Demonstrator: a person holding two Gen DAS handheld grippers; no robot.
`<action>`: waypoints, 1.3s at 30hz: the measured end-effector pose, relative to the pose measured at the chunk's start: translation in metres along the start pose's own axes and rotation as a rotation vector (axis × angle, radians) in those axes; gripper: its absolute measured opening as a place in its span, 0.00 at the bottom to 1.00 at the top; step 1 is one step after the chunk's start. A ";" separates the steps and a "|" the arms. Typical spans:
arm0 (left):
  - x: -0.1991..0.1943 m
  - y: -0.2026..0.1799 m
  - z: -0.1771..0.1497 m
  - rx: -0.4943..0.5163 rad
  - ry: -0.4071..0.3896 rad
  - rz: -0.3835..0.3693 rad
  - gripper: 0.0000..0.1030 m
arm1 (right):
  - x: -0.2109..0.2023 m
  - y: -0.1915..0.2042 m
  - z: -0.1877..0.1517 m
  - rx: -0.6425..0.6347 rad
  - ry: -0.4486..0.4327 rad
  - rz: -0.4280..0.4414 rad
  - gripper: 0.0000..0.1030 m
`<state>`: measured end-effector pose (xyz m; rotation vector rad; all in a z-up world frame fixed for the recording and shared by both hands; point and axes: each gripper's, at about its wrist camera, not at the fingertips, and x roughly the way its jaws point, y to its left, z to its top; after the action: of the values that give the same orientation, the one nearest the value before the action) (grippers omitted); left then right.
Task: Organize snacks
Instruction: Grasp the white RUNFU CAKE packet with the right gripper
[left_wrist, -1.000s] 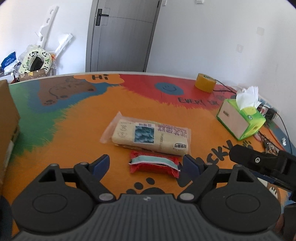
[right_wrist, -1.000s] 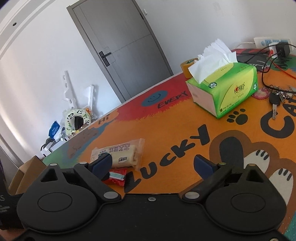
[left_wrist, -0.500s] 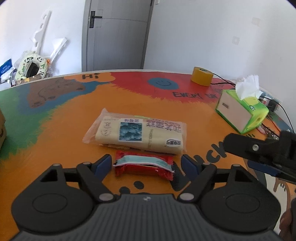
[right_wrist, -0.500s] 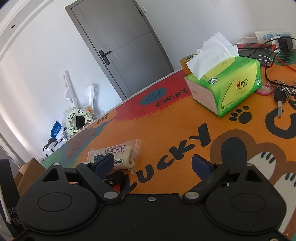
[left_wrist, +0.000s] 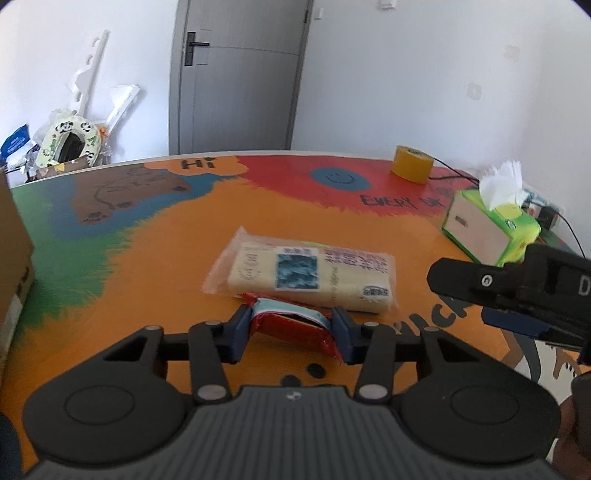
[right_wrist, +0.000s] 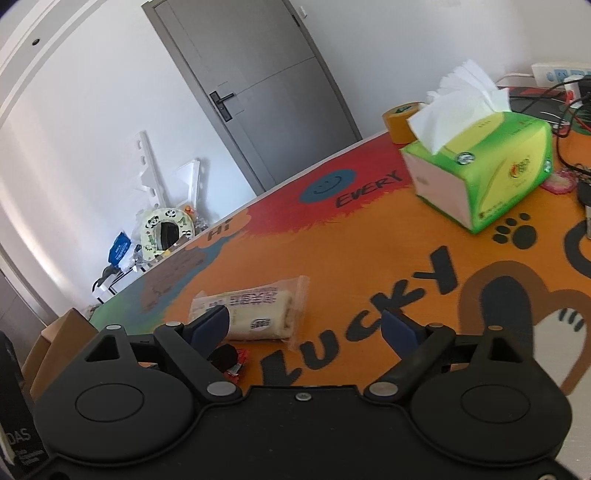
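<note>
Left gripper (left_wrist: 291, 326): blue pads pressed against both ends of the red pack (left_wrist: 291, 325), clamped on it low over the mat.
Red pack: red wrapper with a pale blue-white band on top, just in front of the cream pack (left_wrist: 310, 278); whether the two touch cannot be told. From the right wrist only a red scrap (right_wrist: 236, 363) shows behind the left finger.
Cream pack: long clear-wrapped bar with a blue picture label, lying flat mid-table, lengthwise across the left view (right_wrist: 255, 314).
Right gripper (right_wrist: 304, 326): fingers spread wide, nothing between them, hovering over the "LUCKY" lettering; its black body enters the left view at the right edge (left_wrist: 517, 286).
Table (left_wrist: 155, 258): orange, red, green and blue cartoon mat.
Tissue box (right_wrist: 484, 173): green, tissue sticking up, far right side.
Tape (left_wrist: 412, 168): yellow roll near the far edge.
Carton (left_wrist: 13, 258): brown, at the left edge.
</note>
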<state>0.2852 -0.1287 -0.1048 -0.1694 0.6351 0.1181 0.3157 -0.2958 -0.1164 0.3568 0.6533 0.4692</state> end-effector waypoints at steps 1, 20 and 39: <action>-0.002 0.003 0.001 -0.006 -0.004 0.002 0.45 | 0.001 0.002 0.001 -0.003 0.001 0.004 0.85; -0.024 0.060 0.019 -0.089 -0.056 0.066 0.45 | 0.048 0.056 0.021 -0.107 0.022 0.090 0.77; -0.026 0.074 0.013 -0.120 -0.046 0.062 0.45 | 0.067 0.058 0.007 -0.147 0.133 0.049 0.75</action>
<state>0.2602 -0.0550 -0.0883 -0.2625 0.5874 0.2196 0.3492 -0.2131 -0.1181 0.2044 0.7355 0.5882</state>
